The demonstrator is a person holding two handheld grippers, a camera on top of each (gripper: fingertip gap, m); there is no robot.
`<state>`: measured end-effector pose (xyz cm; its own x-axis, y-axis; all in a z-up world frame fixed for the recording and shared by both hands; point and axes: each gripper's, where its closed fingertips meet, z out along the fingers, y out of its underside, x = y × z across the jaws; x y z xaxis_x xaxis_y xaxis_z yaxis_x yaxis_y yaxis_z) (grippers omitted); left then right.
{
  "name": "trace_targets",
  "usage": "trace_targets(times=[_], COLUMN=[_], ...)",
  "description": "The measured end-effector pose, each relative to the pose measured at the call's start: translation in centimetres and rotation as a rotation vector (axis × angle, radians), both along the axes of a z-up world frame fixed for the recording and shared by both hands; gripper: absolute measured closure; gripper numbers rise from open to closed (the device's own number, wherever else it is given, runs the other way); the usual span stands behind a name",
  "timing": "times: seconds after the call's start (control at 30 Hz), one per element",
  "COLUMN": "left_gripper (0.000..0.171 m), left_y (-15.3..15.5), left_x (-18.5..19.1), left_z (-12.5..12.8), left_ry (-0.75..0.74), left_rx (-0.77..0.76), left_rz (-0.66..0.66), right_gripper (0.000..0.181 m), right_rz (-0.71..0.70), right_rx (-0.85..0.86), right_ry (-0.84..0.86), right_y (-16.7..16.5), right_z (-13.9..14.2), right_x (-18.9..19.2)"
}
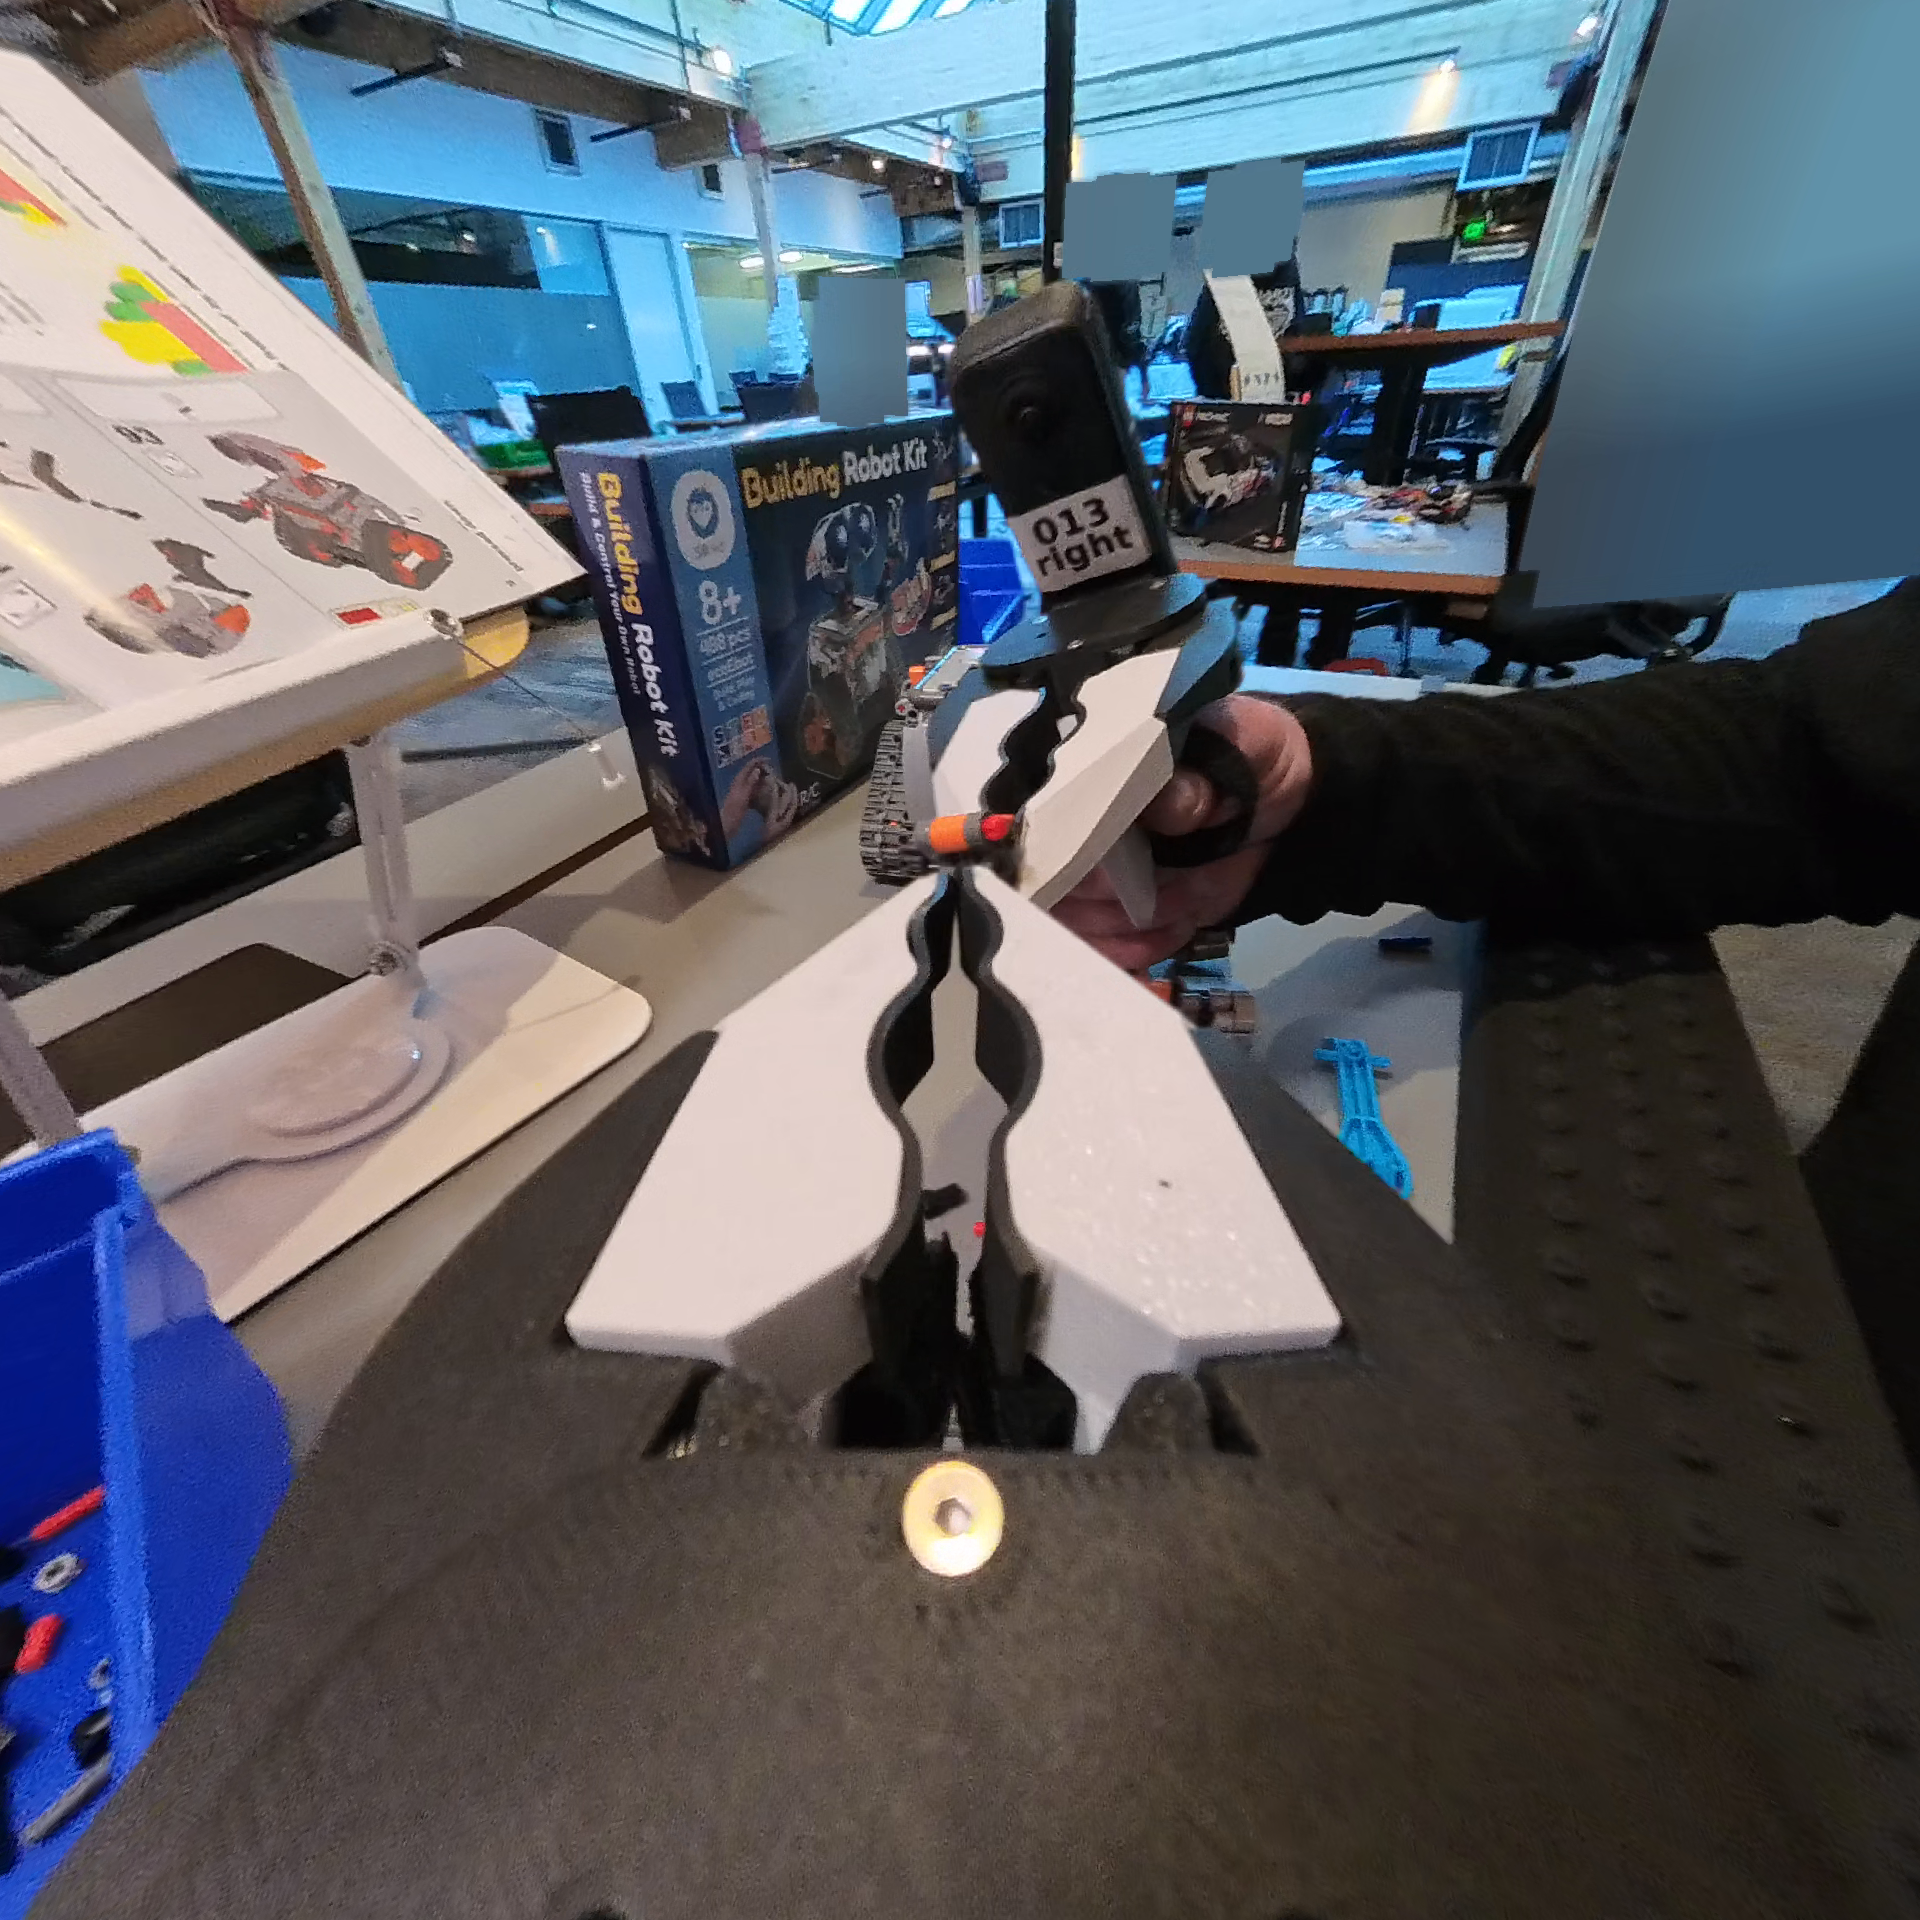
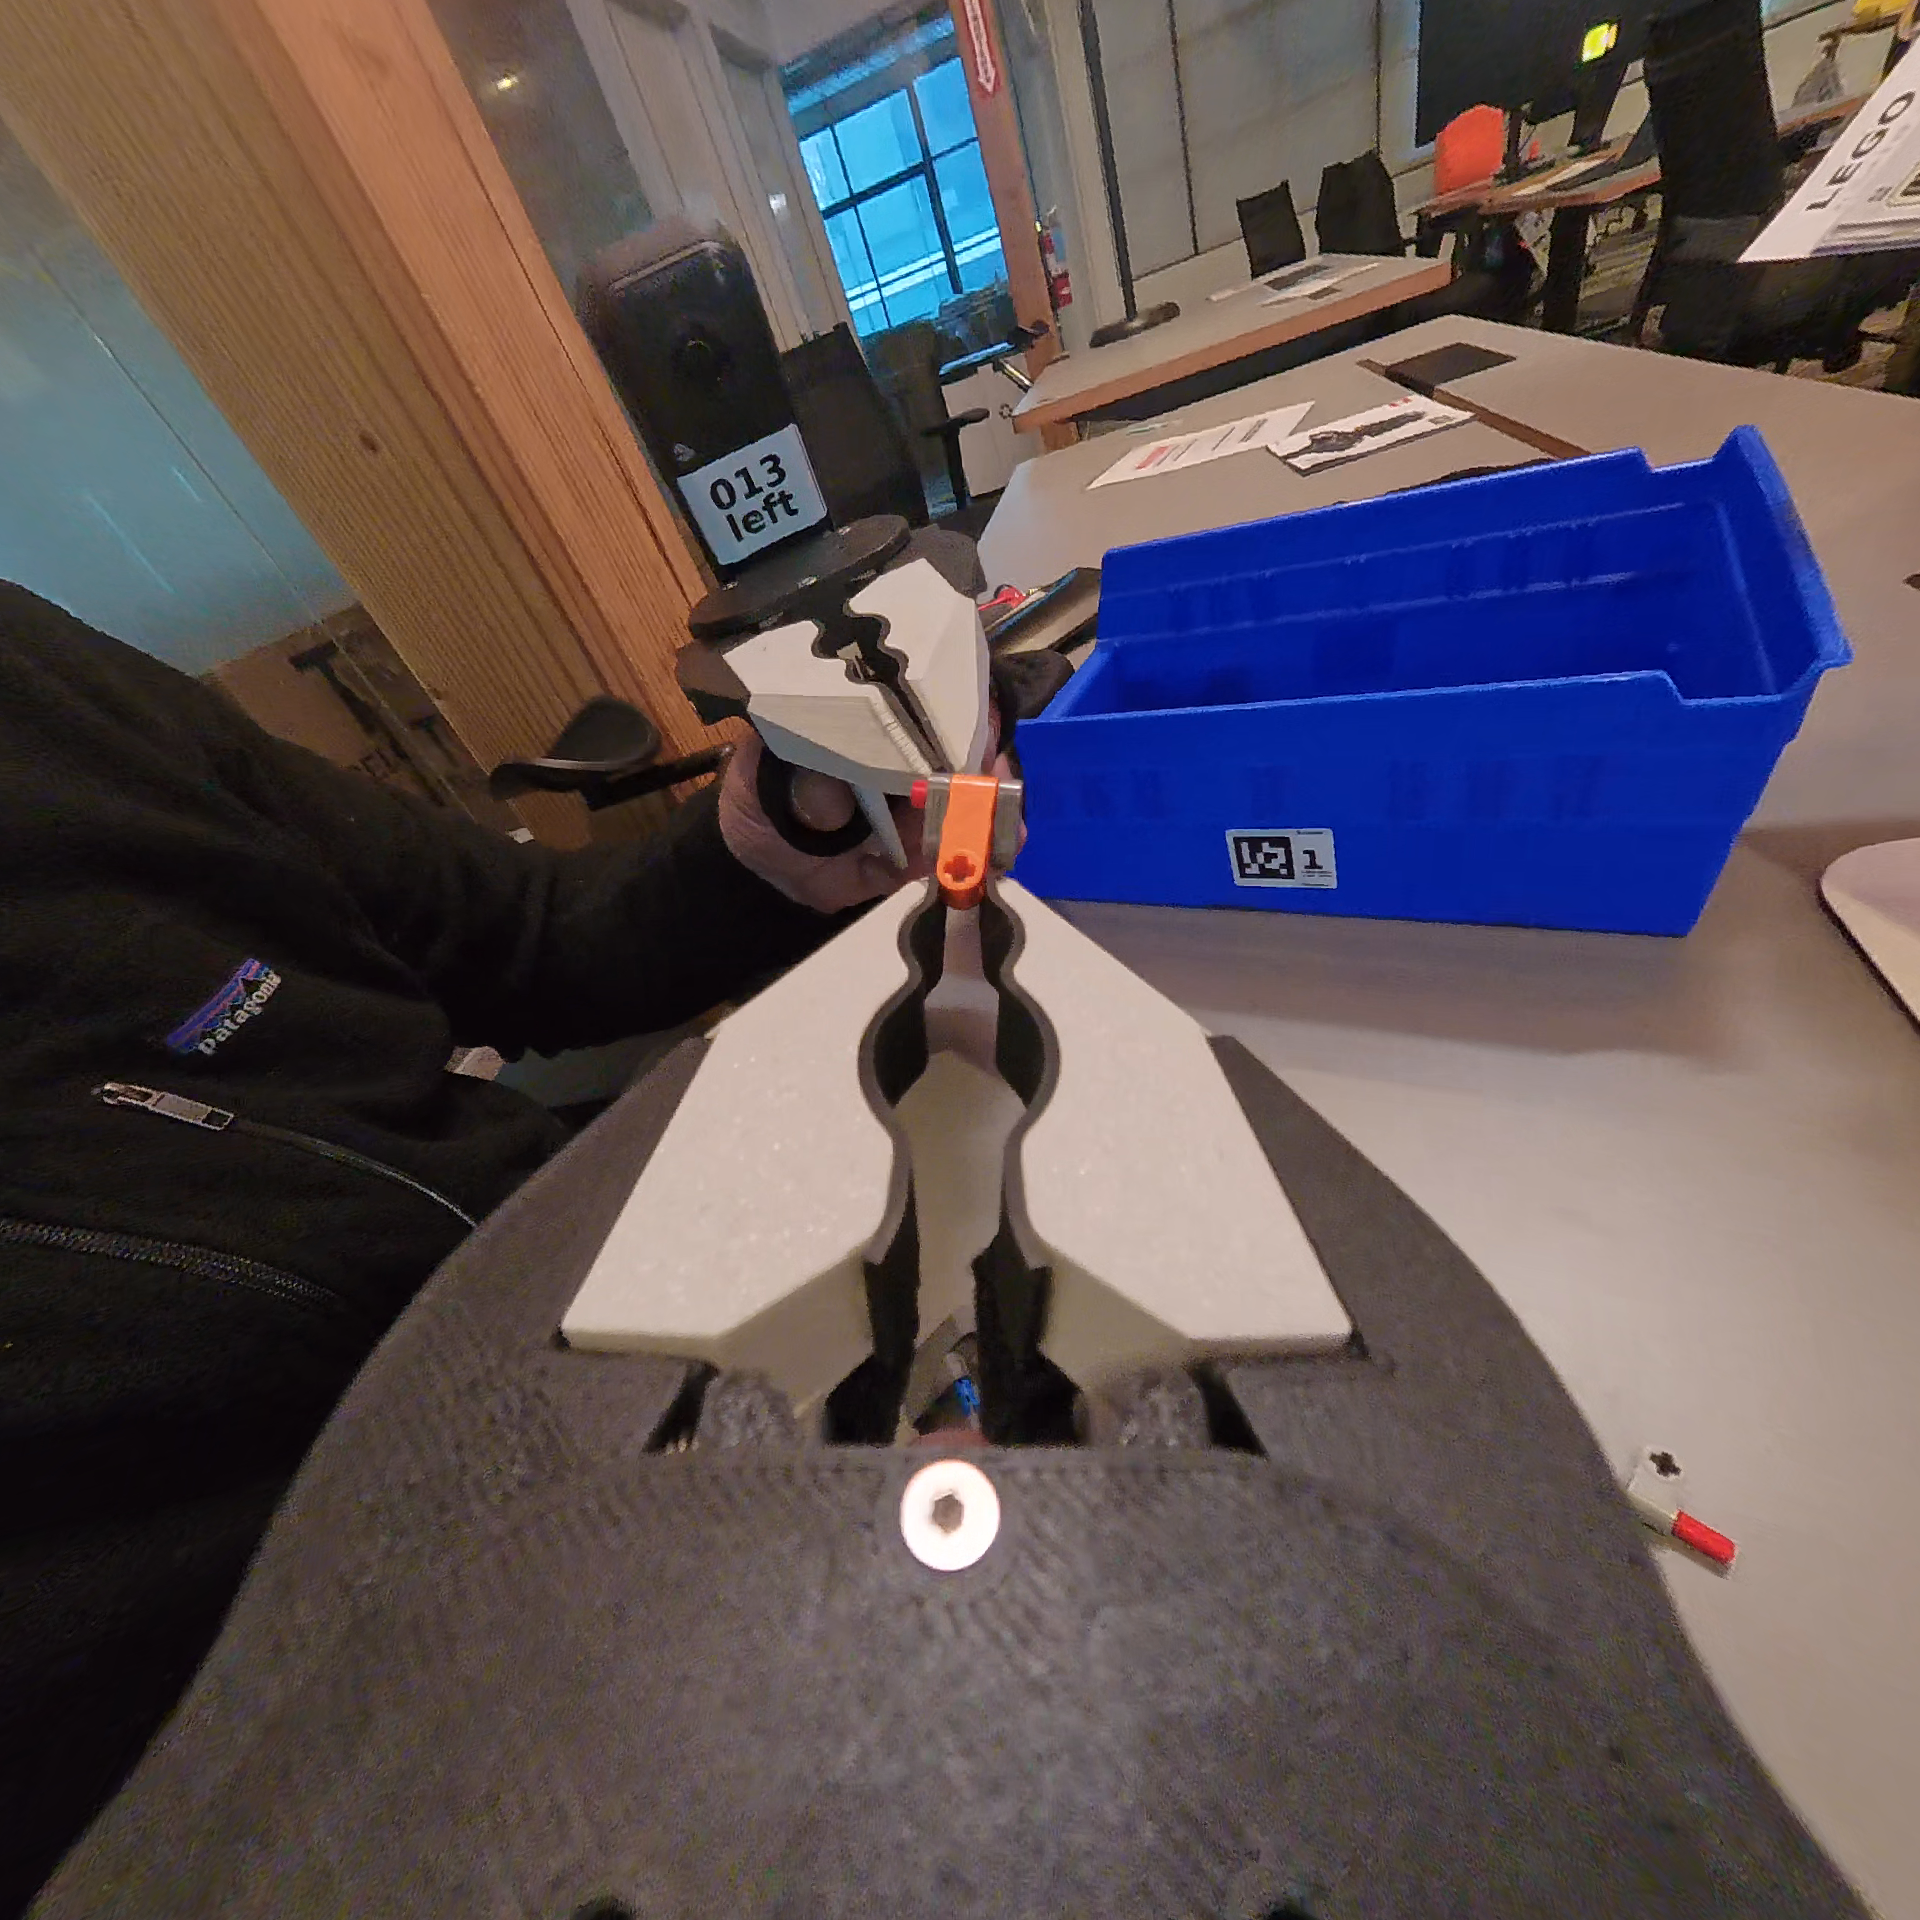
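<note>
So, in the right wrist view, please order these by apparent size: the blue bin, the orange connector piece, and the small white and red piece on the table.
1. Blue bin, clearly the largest.
2. Orange connector piece and white and red piece: they look about alike, and the latter lies nearer the camera, so I cannot rank them.

Landmark: blue bin (image 2: 1434,717), set on the grey desk (image 2: 1455,1091).
Marker sticker: fixed on the bin's front wall.
Red-and-white piece (image 2: 1688,1519): lain on the desk, well in front of the bin.
Papers (image 2: 1288,436): spread behind the bin.
Kit box (image 1: 769,634): stood upright.
Instruction booklet (image 1: 197,457): propped on a white stand (image 1: 395,1039).
Light-blue part (image 1: 1366,1112): lain flat on the desk.
</note>
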<state>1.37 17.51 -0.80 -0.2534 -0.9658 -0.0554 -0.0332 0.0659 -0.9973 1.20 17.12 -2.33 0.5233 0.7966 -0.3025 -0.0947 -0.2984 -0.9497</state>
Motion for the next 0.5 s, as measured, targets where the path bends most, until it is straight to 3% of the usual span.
trace_targets(times=[0.07, 0.17, 0.23, 0.37, 0.5], left_gripper=[0.170, 0.147, 0.141, 0.151, 0.158], left_y=[0.1, 0.5, 0.1, -0.8, -1.5], left_x=[0.0, 0.4, 0.6, 1.0, 0.6], left_z=[0.1, -0.5, -0.9, -1.4, -1.3], left_ry=[-0.005, 0.032, 0.050, 0.053, 0.013], left_rx=[0.031, 0.090, 0.108, 0.165, 0.353], left_rz=[0.015, 0.039, 0.014, -0.032, -0.013], right_gripper=[0.178, 0.178, 0.178, 0.178, 0.179], right_rz=[0.003, 0.009, 0.026, 0.100, 0.143], right_rx=[0.003, -0.001, -0.007, -0.038, -0.066], right_ry=[0.008, 0.024, 0.055, 0.094, 0.103], right_y=[-0.1, -0.2, -0.3, -1.0, -1.4], right_z=[0.2, 0.4, 0.7, 0.6, 0.5], right_x=[0.1, 0.3, 0.3, -0.3, -0.5])
